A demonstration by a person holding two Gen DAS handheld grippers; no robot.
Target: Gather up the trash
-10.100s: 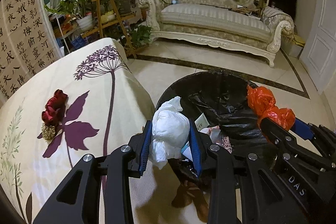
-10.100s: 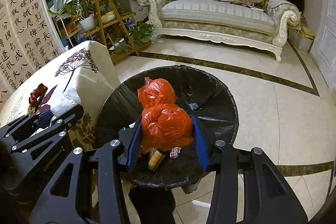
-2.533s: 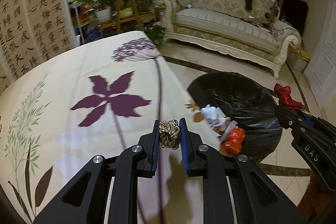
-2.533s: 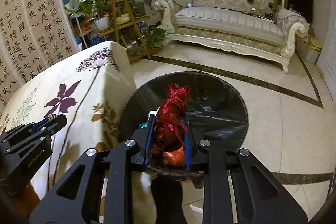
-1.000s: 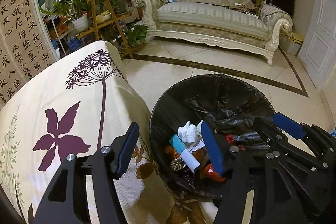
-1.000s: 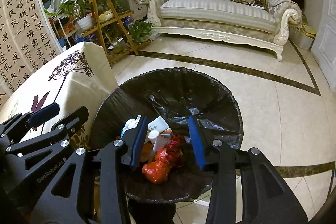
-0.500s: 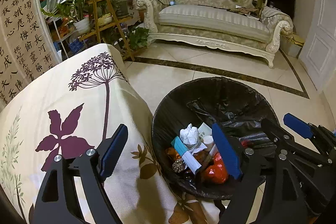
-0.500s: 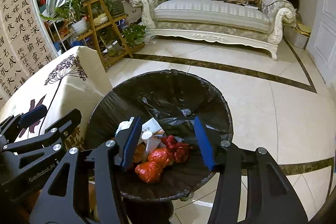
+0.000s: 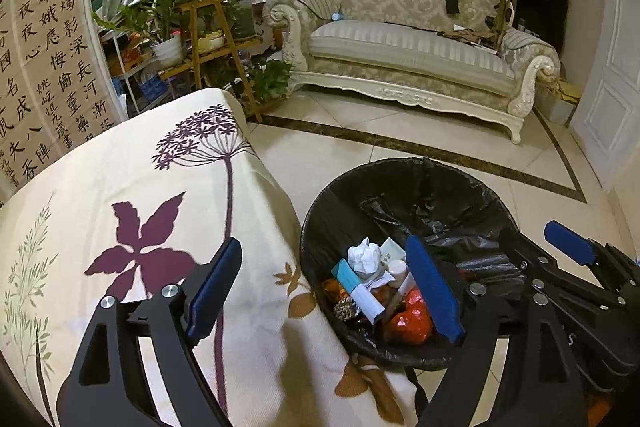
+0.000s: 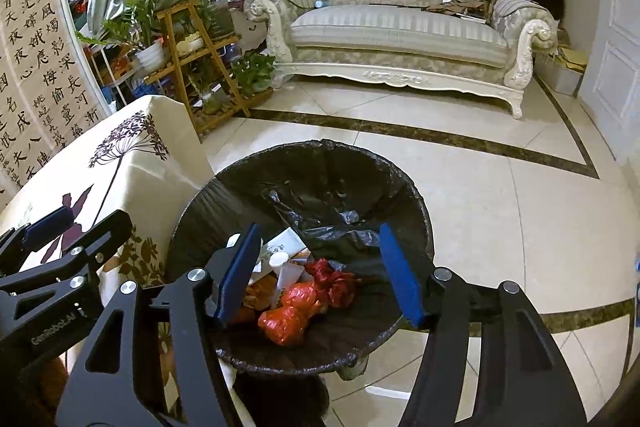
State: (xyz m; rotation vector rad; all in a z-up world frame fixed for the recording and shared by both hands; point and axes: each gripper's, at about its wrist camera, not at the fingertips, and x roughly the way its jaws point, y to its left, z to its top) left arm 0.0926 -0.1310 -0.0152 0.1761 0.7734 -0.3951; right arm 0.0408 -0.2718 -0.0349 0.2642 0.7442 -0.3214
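Both your left gripper and right gripper have just been opening, spread empty over the bin.

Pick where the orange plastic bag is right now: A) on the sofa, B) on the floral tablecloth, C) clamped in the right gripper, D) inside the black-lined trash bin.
D: the orange plastic bag lies among the other trash inside the black-lined trash bin, below the open, empty fingers of the right gripper.

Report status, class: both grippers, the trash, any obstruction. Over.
Left gripper and right gripper just opened, nothing between jaws. Trash lies in the black-lined bin. No obstruction seen.
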